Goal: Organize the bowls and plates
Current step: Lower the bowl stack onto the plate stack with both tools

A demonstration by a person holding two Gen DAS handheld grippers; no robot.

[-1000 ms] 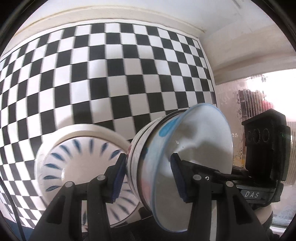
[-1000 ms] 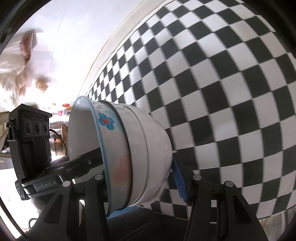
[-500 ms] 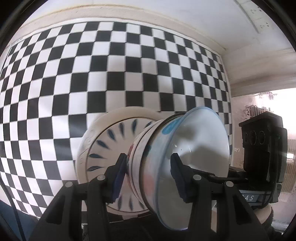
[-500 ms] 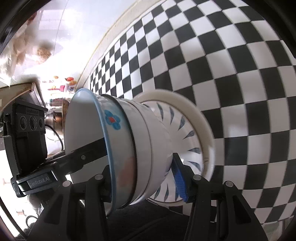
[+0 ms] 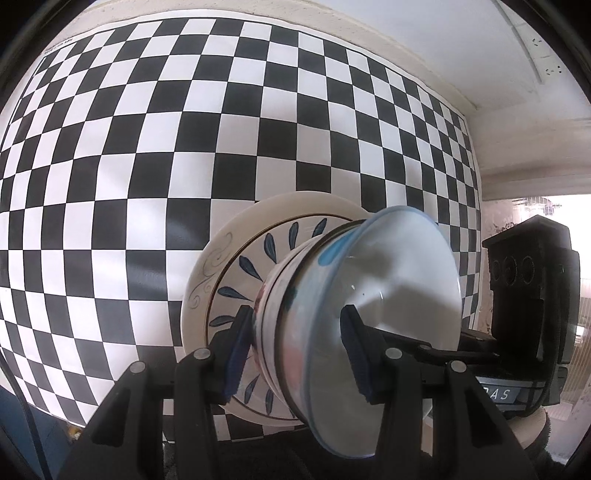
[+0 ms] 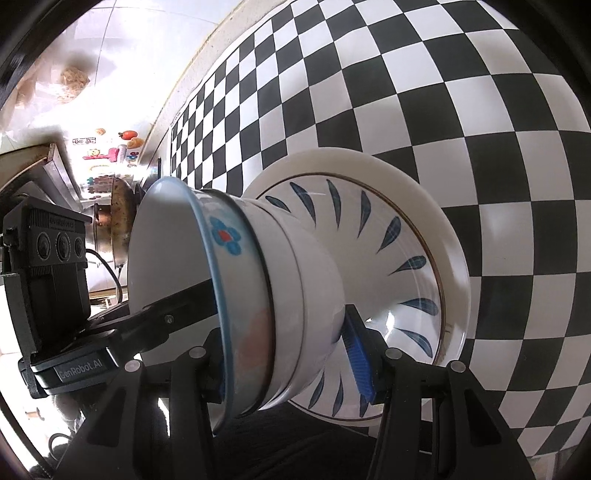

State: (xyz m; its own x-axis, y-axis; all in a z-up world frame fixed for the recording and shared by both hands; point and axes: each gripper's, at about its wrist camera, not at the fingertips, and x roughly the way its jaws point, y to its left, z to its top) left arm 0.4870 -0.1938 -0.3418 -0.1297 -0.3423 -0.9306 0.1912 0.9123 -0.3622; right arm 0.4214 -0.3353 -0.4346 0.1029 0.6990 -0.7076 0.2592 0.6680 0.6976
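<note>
Between the blue-padded fingers of the left gripper [image 5: 295, 350] a stack of nested bowls [image 5: 365, 317] is sitting clamped at its wall, one finger pressing inside the top bowl and the other against the outside of the lowest. The right gripper [image 6: 288, 354] is gripping the same stack [image 6: 258, 291] from the opposite side in the same manner, so both tools are closed on it and neither is standing apart. The stack is hovering just in front of a pile of plates [image 5: 221, 291], the top one painted with blue leaf strokes and a thin gold line, a plainer cream plate [image 6: 417, 192] lying beneath it; whether the bowls are touching the plates cannot be told. Under the plates a black-and-white checkered cloth [image 5: 147, 147] is covering the table, running back to a pale wall [image 5: 424, 33]. The left wrist view alone is showing a bright window area [image 5: 576, 221] beyond the cloth's far edge, along with the right tool's black body. The right wrist view alone is showing a blue flower with a red centre [image 6: 225, 236] on the top bowl, a metal pot [image 6: 110, 221] and coloured stickers [image 6: 110, 147] on the wall behind. Compared with a second ago, the plates are now filling much more of both views, sitting directly behind the bowls, whereas the right view then was showing only cloth.
</note>
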